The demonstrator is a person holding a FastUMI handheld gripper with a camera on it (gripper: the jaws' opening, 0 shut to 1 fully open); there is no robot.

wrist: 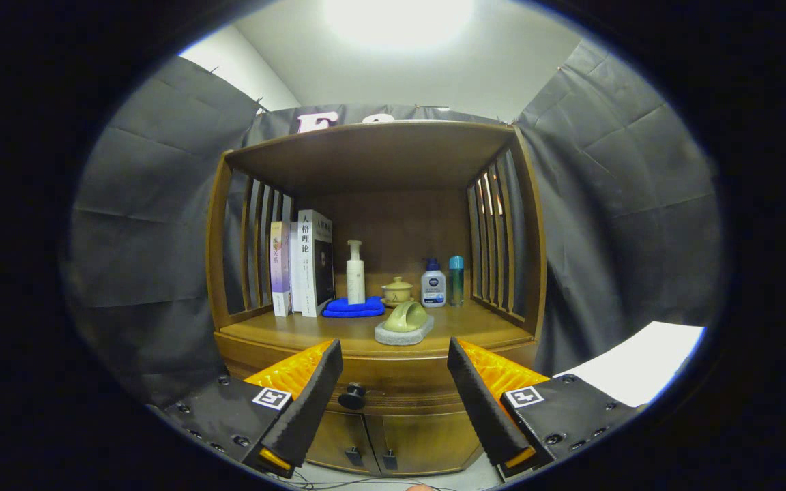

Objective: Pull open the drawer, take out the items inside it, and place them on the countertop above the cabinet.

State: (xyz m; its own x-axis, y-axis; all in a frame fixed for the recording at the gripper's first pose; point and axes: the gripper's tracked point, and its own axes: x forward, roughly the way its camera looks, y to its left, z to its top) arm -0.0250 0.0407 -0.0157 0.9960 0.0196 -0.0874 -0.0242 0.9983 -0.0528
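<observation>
A wooden cabinet stands ahead of me, its countertop bare along the front edge. Below the countertop runs the drawer front, shut, with a dark round knob. My gripper is open, its two fingers spread wide with nothing between them. The knob sits between the fingers, close to the left fingertip, and a short way beyond them. The drawer's contents are hidden.
On the countertop stand two books, a white pump bottle on a blue cloth, a lidded cup, two small bottles, and a green piece on a grey stone base. Two lower doors sit under the drawer. Slatted sides and a top shelf enclose the countertop.
</observation>
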